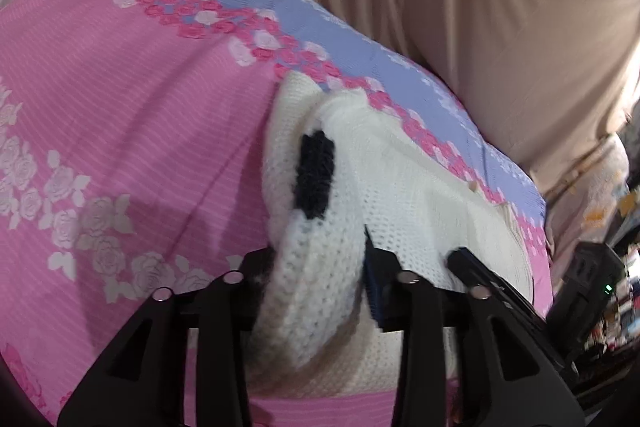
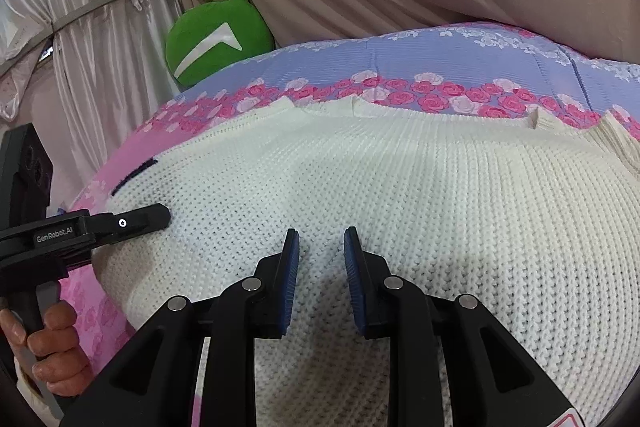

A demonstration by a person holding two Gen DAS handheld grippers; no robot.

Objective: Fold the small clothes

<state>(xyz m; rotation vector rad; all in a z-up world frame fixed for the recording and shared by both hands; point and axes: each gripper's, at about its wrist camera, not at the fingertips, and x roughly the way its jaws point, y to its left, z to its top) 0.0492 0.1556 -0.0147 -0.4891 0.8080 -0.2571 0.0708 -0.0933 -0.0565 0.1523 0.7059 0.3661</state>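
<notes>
Lying flat on a pink floral bedsheet, a white knit sweater stretches sideways, ribbed edge toward the lilac border. Left gripper clamps a raised fold of sweater. Right gripper hovers narrowly parted, gripping nothing.

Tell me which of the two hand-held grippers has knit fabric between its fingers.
The left hand-held gripper: a raised fold of the white sweater fills its gap. The right hand-held gripper stands open above flat knit, nothing between its blue pads.
</notes>
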